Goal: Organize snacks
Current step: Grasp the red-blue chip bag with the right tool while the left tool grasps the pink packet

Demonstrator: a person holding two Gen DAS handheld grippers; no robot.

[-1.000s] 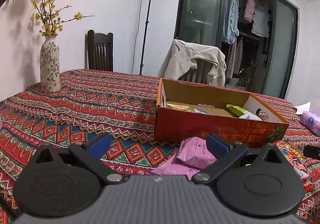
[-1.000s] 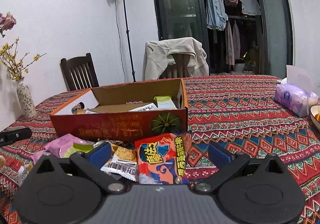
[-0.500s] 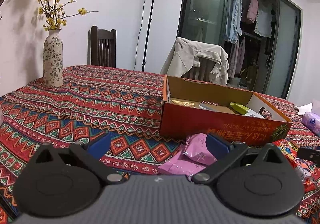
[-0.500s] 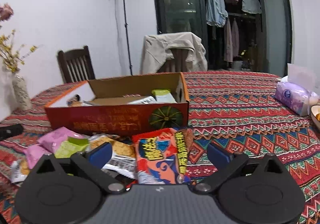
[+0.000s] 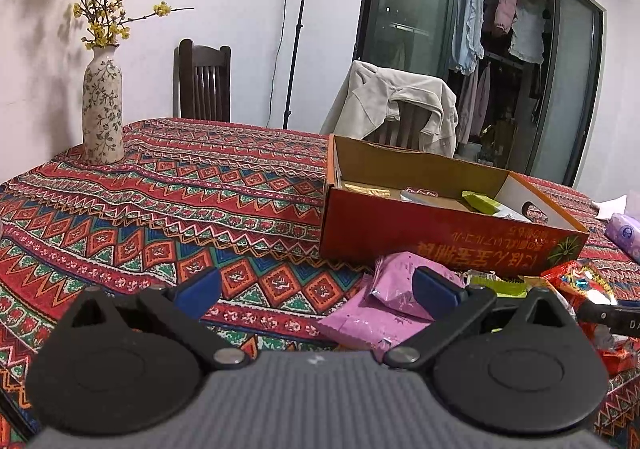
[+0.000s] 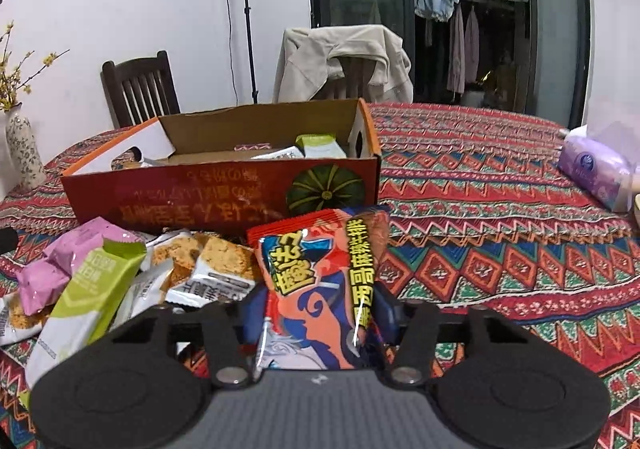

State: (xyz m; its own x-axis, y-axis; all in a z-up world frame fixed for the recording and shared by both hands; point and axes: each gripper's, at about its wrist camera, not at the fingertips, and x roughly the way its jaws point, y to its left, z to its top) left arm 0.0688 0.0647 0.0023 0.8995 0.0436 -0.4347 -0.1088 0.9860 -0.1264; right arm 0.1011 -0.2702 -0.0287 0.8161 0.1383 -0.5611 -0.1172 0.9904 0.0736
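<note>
Table (image 6: 500, 177) w/ patterned red cloth carries an open cardboard box (image 6: 224, 189), a few packets already inside. In front of the box lies a loose heap: pink packets (image 5: 404, 285), a green packet (image 6: 88, 289), cereal-bar packs (image 6: 216, 269). Purple tissue pack (image 6: 596, 169) sits well apart at the table's right edge; vase (image 5: 102, 109) w/ yellow sprigs at far left. Two chairs behind, one draped w/ a beige jacket (image 6: 344, 61).

Right gripper (image 6: 320, 313) points down at the heap; its fingers have just been closing and now clamp the red-orange snack bag (image 6: 320, 281), which stands between them just in front of the box, probably squeezed at its lower edges.

Left gripper (image 5: 316, 285) hangs low over the table, fingers spread wide, nothing between them, one fingertip overlapping the pink packets.
</note>
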